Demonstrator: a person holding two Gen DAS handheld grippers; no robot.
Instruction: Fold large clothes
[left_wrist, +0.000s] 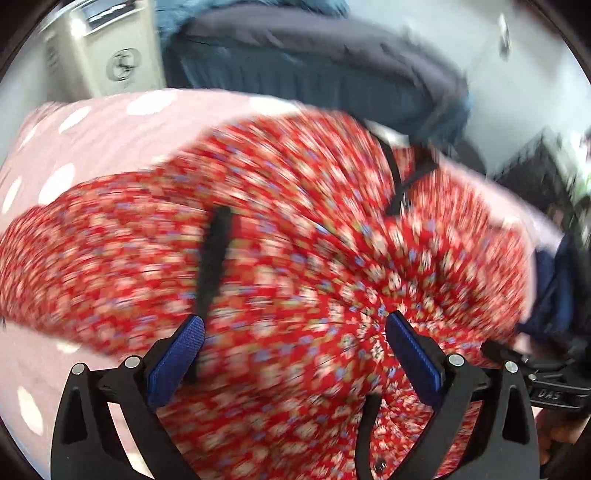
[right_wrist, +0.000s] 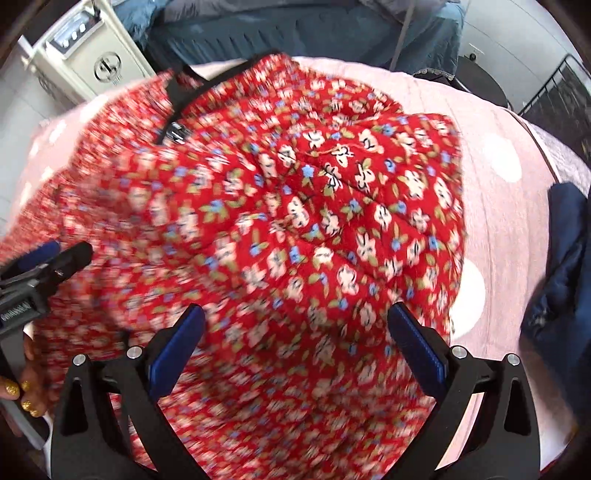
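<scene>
Floral dress (right_wrist: 295, 221): heaped mid-bed on pink dotted bedspread (right_wrist: 498, 229), probably for folding. Left gripper (left_wrist: 295, 332) and right gripper (right_wrist: 295, 317): fingers wide apart, apparently gripping nothing; blur.

Left wrist view: heavy motion blur across red floral garment (left_wrist: 295, 266); print unreadable, folds and hem indistinct. Black strap (left_wrist: 214, 258) smeared, ends not traceable. Lower part of garment cut off by bottom edge, behind left gripper (left_wrist: 293, 332).

Right wrist view: garment sharp only near centre, blurred toward left and bottom. Dark blue garment (right_wrist: 565, 266) cut off at right edge; type not determinable. White appliance (right_wrist: 88, 59) cropped at upper left, panel markings too small to read. Pink polka-dot bed cover (right_wrist: 498, 206) largely hidden under garment.
</scene>
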